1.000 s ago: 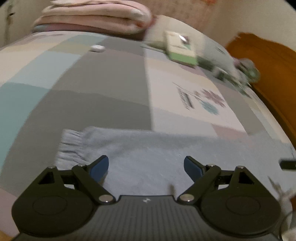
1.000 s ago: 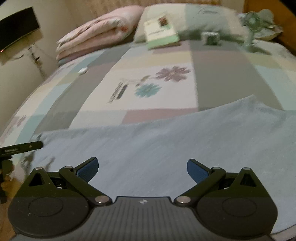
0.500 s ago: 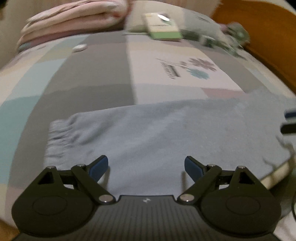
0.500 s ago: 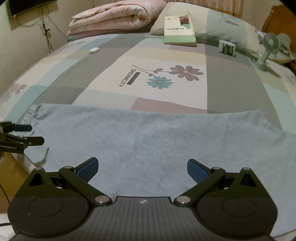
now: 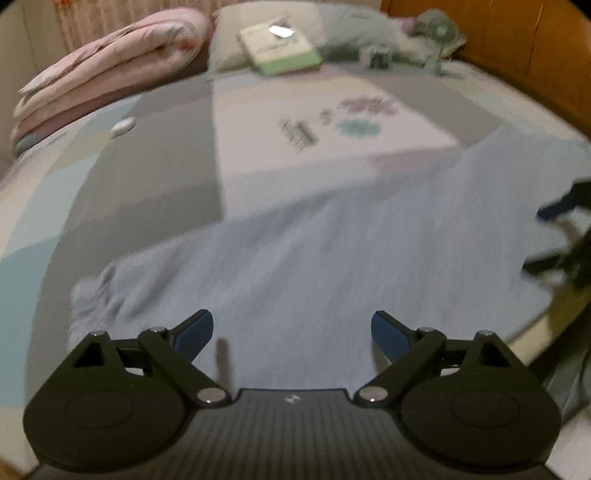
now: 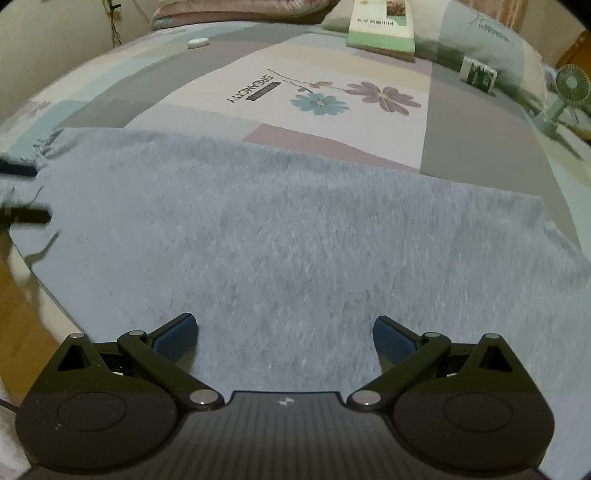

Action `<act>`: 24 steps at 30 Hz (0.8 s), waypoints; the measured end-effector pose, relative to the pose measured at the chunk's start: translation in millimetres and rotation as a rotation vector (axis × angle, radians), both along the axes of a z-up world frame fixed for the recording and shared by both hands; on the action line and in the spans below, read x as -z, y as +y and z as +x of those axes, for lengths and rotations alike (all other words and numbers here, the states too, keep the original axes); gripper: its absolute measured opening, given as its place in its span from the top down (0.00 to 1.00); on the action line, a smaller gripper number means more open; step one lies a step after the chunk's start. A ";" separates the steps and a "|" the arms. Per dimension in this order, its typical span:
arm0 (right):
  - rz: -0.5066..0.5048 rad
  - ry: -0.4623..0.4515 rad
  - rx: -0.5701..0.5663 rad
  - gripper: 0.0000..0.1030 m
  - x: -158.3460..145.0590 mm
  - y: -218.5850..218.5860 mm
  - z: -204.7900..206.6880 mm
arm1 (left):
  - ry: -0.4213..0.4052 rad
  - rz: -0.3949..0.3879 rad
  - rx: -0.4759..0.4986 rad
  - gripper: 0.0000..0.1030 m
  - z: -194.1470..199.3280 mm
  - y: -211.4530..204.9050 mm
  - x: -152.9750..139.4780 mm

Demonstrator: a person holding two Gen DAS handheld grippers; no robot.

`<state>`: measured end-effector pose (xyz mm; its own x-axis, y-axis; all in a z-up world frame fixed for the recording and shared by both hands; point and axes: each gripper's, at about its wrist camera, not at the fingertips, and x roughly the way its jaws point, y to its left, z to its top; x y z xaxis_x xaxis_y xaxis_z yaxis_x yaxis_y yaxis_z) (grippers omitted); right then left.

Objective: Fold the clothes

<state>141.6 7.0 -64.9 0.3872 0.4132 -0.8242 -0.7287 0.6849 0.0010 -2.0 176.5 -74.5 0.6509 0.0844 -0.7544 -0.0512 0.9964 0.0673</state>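
A light blue fleece garment (image 6: 295, 236) lies spread flat along the near edge of the bed. It also shows in the left wrist view (image 5: 314, 258), with a gathered cuff (image 5: 88, 295) at its left end. My left gripper (image 5: 291, 330) is open and empty just above the garment's near left part. My right gripper (image 6: 284, 336) is open and empty above the garment's near middle. The right gripper's fingers (image 5: 554, 210) show at the right edge of the left wrist view, and the left gripper's fingers (image 6: 22, 170) at the left edge of the right wrist view.
The bed has a patchwork cover with a flower print (image 6: 321, 99). At the far end lie a folded pink quilt (image 5: 110, 77), a pillow with a book (image 6: 380, 26) on it, a small white object (image 6: 197, 42) and a green fan (image 6: 569, 88). A wooden headboard (image 5: 517, 44) stands at the right.
Both grippers stay open. The right gripper has moved closer and lower over the garment. The left wrist view has swung, with the garment now running up to the right.
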 end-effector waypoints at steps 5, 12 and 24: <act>0.022 -0.027 -0.001 0.00 4.2 -5.4 -5.7 | -0.006 -0.037 0.027 0.10 35.7 -13.9 10.4; 0.084 -0.106 -0.014 0.00 10.6 -16.0 -18.1 | 0.021 -0.070 -0.016 0.09 23.4 -7.3 26.0; -0.025 -0.132 0.009 0.00 -5.5 -50.4 -28.9 | 0.018 0.010 0.139 0.09 9.0 -55.7 19.8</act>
<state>112.6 -43.3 -59.4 0.4967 0.3891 -0.7758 -0.7151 0.6900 -0.1118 7.1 120.8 -94.3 0.6434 0.0018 -0.7655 0.0883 0.9932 0.0765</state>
